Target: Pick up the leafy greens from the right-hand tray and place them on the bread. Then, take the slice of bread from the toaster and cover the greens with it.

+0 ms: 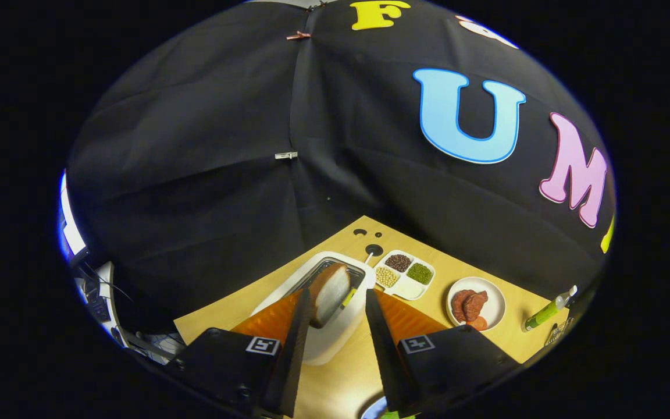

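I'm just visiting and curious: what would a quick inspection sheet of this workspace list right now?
Surface: light wooden table, with small holes near its far corner.
Job's things: slice of bread standing in the white toaster, just ahead of the fingers; leafy greens: cannot tell.
Clutter: divided tray of beans; white plate with reddish food; green bottle lying beyond the plate.
Grippers: gripper open, fingers either side of the bread, not touching it.
Cables: dark cables beside the table's edge.
Surroundings: black cloth wall held by clips.
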The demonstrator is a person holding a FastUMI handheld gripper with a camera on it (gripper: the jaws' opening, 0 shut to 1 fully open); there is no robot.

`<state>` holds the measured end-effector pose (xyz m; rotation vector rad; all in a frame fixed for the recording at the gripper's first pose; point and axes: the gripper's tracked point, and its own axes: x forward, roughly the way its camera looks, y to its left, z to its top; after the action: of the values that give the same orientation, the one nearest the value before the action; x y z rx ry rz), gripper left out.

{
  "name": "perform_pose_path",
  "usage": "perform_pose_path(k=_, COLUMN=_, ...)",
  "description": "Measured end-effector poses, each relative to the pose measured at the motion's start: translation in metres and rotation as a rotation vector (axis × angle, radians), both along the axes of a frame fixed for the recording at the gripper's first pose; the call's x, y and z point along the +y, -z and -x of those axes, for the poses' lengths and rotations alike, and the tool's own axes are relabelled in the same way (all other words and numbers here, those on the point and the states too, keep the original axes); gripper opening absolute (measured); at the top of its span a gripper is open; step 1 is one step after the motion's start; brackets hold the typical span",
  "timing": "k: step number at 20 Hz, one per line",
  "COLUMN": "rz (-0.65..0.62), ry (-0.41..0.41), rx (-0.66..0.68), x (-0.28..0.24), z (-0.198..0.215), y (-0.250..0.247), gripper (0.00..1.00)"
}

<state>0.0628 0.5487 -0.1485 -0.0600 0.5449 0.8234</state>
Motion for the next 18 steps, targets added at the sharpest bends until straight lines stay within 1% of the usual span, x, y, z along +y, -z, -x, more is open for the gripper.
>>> perform_pose_path(k=4, rz=0.04, ry=-0.008, rx=0.043, x=0.034, z=-0.007, y=0.032, gripper=0.59)
perform_pose_path(k=7, rz=0.054, ry=0.007, rx=0.073, x=0.054, z=-0.018, y=0.052, gripper=0.59)
perform_pose_path(k=9, rz=0.108, ry=0.033, rx=0.089, x=0.05, z=-0.024, y=0.069, gripper=0.59)
perform_pose_path(k=10, rz=0.129, ry=0.06, rx=0.096, x=0.046, z=-0.028, y=0.076, gripper=0.59)
perform_pose_path(k=12, rz=0.102, ry=0.089, rx=0.128, x=0.047, z=-0.032, y=0.079, gripper=0.58)
perform_pose_path(k=15, rz=0.082, ry=0.098, rx=0.179, x=0.046, z=-0.029, y=0.082, gripper=0.25)
perform_pose_path(k=18, rz=0.056, ry=0.113, rx=0.183, x=0.043, z=-0.026, y=0.075, gripper=0.16)
